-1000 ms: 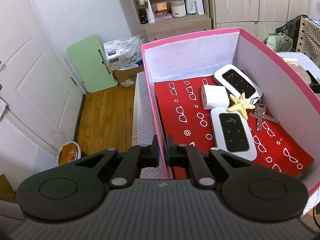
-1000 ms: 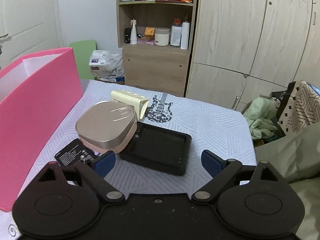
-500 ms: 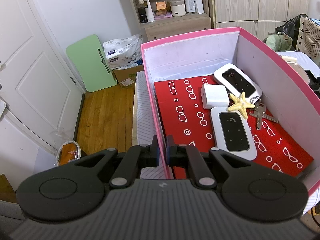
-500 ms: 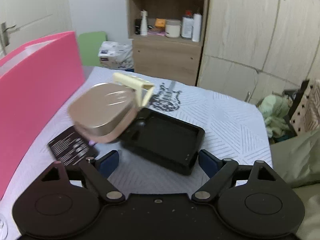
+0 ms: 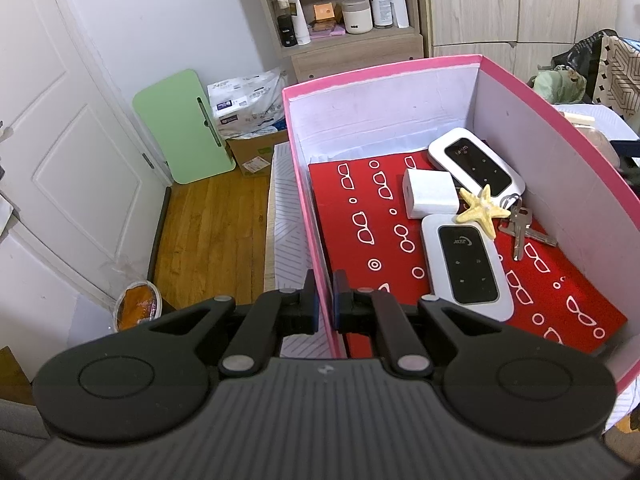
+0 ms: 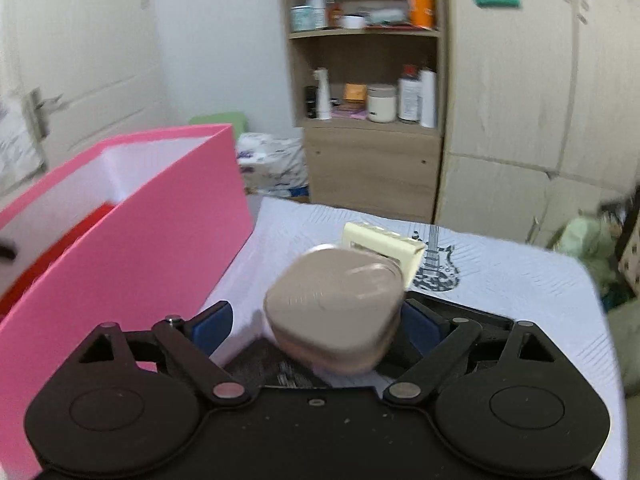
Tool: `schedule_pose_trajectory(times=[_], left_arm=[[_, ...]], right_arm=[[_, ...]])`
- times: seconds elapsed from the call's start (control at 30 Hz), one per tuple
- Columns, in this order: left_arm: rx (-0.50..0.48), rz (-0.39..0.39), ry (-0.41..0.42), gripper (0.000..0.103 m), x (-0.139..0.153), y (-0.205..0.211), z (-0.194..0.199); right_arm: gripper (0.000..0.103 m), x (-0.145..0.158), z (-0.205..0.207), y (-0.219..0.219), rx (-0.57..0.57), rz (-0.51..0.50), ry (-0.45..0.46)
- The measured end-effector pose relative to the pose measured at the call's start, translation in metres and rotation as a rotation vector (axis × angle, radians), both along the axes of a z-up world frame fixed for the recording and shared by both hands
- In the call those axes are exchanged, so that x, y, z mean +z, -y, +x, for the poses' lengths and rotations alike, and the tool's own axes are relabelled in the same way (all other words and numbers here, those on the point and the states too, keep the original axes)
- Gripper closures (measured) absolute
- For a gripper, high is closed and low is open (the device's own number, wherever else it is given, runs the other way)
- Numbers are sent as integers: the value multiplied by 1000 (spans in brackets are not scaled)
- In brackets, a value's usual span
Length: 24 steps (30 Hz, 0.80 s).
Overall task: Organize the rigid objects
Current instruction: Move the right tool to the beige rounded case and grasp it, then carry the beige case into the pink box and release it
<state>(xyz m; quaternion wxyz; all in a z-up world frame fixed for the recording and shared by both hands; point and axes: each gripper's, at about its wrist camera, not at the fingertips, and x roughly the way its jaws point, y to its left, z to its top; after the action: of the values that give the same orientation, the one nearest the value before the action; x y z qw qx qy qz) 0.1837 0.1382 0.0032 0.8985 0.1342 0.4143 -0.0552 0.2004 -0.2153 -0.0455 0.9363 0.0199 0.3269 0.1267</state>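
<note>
The right gripper (image 6: 316,322) is closing in on the beige rounded case (image 6: 334,310), which a second ago was lying well ahead of the fingers and is now sitting between them. Its jaws are opening at this instant and standing about as wide as they go; the right pad appears to be right at the case's side, while a clear gap is showing on the left, so nothing is being squeezed yet. The view is blurring with the hand's motion.

The case is resting just to the right of the pink box (image 6: 120,248), on the white patterned cloth (image 6: 500,280), lying partly over a black tray (image 6: 476,316) and a dark card (image 6: 280,372). A cream plastic part (image 6: 384,246) is lying just behind the case, farther from the box's near corner.

The left gripper (image 5: 324,300) is holding exactly as it did a second ago: its jaws are pinching the pink box's left wall, steadying it. Inside the box, on red patterned paper (image 5: 360,216), two white pocket routers (image 5: 466,266), a white charger block (image 5: 430,192), a starfish (image 5: 482,214) and keys (image 5: 520,226) are lying unchanged toward the right wall.

Judging from this, the case is the next item bound for the box, and the grasp is about to begin.
</note>
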Motion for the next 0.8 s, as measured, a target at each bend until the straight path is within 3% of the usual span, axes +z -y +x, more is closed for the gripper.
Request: schedule_pose_trajectory(times=[0.1, 0.13, 0.17, 0.2, 0.43, 0.8], left_arm=[[-4, 5, -3, 97, -1, 0, 0], [-5, 5, -4, 97, -1, 0, 0], [-5, 5, -5, 97, -1, 0, 0], [-6, 5, -4, 97, -1, 0, 0], [-5, -1, -2, 97, 0, 0, 0], [-9, -5, -1, 97, 0, -1, -1]], right_arm=[[5, -7, 11, -4, -92, 47, -15], [8, -8, 11, -5, -108, 42, -10], [20, -9, 10, -7, -120, 19, 3], [21, -9, 9, -8, -122, -7, 17], [21, -5, -6, 4, -113, 21, -25], [21, -5, -30, 15, -123, 146, -67]])
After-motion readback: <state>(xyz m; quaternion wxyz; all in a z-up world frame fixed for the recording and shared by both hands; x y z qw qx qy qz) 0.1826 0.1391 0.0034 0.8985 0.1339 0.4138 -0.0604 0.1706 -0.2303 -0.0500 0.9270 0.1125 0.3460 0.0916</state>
